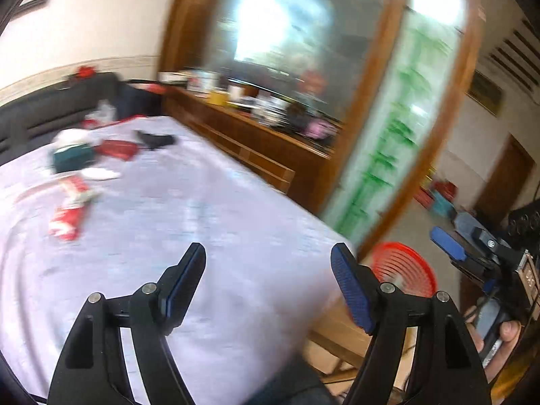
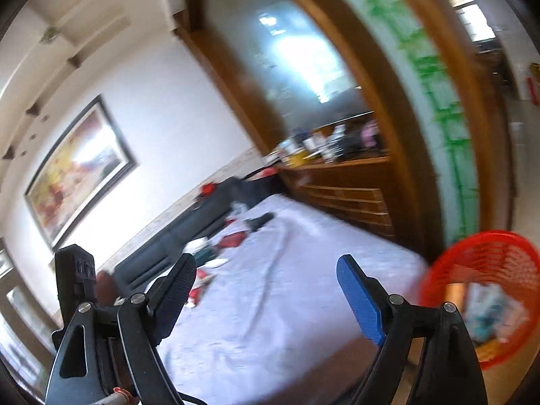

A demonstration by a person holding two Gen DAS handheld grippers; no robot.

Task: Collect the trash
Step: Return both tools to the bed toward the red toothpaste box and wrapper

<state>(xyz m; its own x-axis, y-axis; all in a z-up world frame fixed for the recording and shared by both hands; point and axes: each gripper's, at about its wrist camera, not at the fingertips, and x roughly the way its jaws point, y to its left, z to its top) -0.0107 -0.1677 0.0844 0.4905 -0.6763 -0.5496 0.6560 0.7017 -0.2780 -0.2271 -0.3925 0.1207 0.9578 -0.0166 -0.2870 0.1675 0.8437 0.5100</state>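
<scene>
1. Trash (image 1: 69, 217) lies scattered mid-left in the left view, on the bed (image 1: 202, 222).
2. Your left gripper (image 1: 270, 290) and right gripper (image 2: 270, 300) gape wide, empty.
3. Basket (image 2: 486, 290) sits lower right, partly filled.
4. Likely between pickups; reach for wrappers next.

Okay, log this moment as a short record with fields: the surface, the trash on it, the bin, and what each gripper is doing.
surface: table with pale cloth
trash on it: red-and-white wrappers, white tissue, near a teal tissue box, a red packet and a black item, all at the far end
bin: red mesh basket off the table's right edge, already holding some items, blurred
left gripper: open, empty, over the near part of the table
right gripper: open, empty, raised by the basket
</scene>
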